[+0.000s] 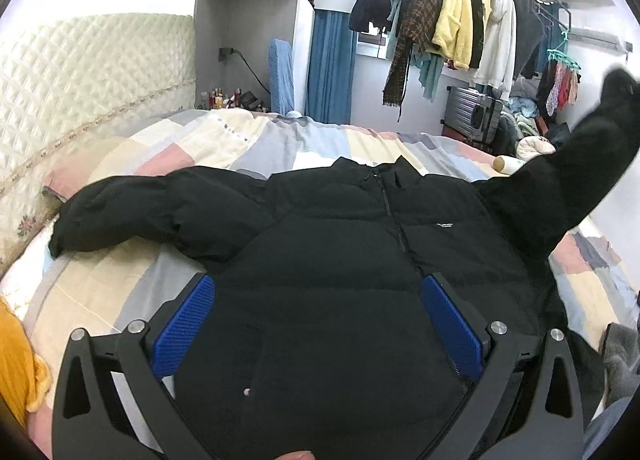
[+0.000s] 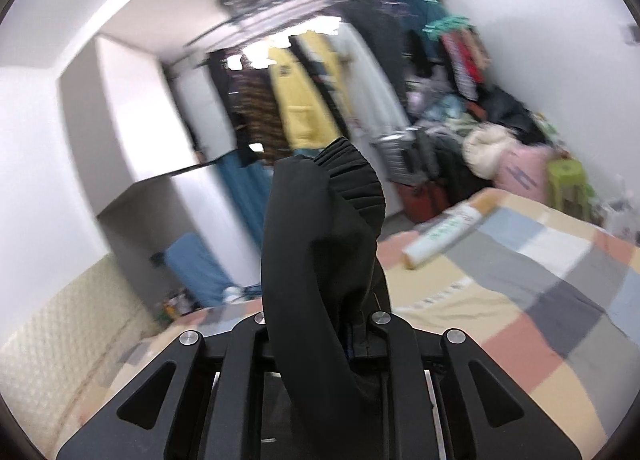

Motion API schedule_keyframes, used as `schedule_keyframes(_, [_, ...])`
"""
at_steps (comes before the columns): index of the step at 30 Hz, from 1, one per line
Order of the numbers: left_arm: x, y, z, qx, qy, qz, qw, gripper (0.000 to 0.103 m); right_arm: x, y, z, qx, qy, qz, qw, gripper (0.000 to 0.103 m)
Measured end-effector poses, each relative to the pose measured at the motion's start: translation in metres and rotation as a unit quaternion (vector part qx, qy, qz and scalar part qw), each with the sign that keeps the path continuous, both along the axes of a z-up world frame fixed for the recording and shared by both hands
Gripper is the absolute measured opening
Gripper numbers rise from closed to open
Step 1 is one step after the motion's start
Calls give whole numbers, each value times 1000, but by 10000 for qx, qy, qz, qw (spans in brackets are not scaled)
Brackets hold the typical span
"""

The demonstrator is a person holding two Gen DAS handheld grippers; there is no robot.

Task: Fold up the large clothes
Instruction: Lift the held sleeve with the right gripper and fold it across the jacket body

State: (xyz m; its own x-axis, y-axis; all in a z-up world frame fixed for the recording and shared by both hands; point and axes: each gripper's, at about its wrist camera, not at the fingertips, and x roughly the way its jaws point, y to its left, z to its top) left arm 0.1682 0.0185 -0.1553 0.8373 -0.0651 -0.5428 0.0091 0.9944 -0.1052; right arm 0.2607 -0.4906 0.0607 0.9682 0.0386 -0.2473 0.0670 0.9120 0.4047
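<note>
A black puffer jacket [image 1: 332, 236] lies front up on the bed [image 1: 280, 139], zip closed, collar toward the far side. Its left sleeve [image 1: 132, 211] lies spread out flat to the left. Its right sleeve [image 1: 576, 175] is lifted up off the bed at the right edge. My left gripper [image 1: 316, 300] is open, its blue pads [image 1: 188, 324] hovering over the jacket's lower front. My right gripper [image 2: 320, 332] is shut on the right sleeve [image 2: 320, 244] near its ribbed cuff [image 2: 352, 171] and holds it raised in the air.
A patchwork quilt [image 2: 520, 280] covers the bed. A white bottle [image 2: 444, 232] lies at its far edge. A quilted headboard [image 1: 72, 91] stands left. A rack of hanging clothes [image 1: 460, 27], a suitcase [image 1: 472, 111] and clothing piles stand beyond the bed. A yellow cloth [image 1: 20, 360] lies lower left.
</note>
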Motion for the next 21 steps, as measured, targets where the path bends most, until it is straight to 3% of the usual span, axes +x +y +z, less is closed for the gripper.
schedule_keyframes(6, [-10,12,4,36,-140,12,9999,103,14,97,21,-322,-137,645,9973,14])
schedule_keyframes(10, [-12,24,7,28,-243,63,9997,103,26,164,13,-508,-77,1073,9929,14])
schedule_keyframes(21, [-13,75,13,-298,-392,321,9983,103,56,321,-84,-1243,72,2086,9700,16])
